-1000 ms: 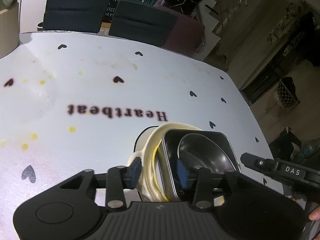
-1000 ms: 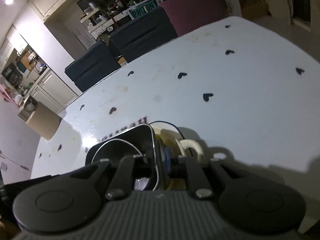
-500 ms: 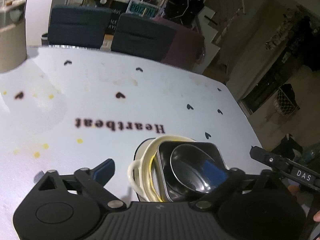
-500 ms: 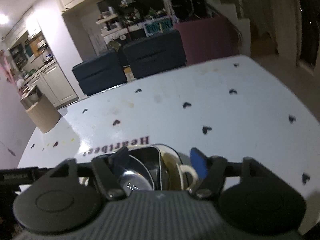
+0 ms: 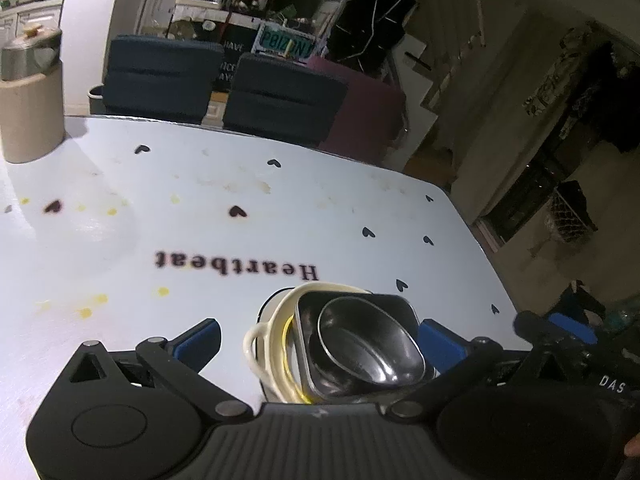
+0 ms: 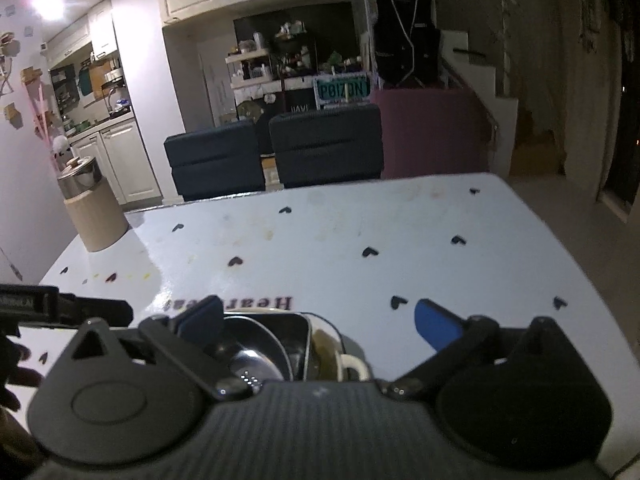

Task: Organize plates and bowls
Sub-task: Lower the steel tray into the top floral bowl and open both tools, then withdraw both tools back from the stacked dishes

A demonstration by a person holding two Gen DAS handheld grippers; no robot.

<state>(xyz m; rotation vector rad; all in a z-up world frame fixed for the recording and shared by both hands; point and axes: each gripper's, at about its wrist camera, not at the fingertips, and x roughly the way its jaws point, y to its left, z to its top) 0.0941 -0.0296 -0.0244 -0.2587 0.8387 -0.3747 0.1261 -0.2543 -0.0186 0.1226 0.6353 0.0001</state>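
Stack: round metal bowl (image 5: 366,344) nested in a square metal tray (image 5: 394,304), tray seated in a cream dish (image 5: 272,336) with a loop handle and a yellow line inside its rim. Location: near edge of the surface (image 5: 280,216), just in front of the printed word "Heartbeat" (image 5: 236,266).

Left tool (image 5: 320,340): jaws opening, nearly at full spread; blue pads stand either side of the stack, clear of it; nothing held.

Right tool (image 6: 316,320): jaws opening, nearly at full spread; left pad over the bowl's rim, right pad over bare surface beyond the dish; nothing held. In the right view the stack (image 6: 296,344) lies low between the fingers, partly hidden by the tool body.

Surface: white, scattered black hearts, yellow spots, faint stains.

Far corner: beige canister (image 6: 96,216) with a metal pot on top.

Beyond the surface: two dark chairs (image 6: 328,144).
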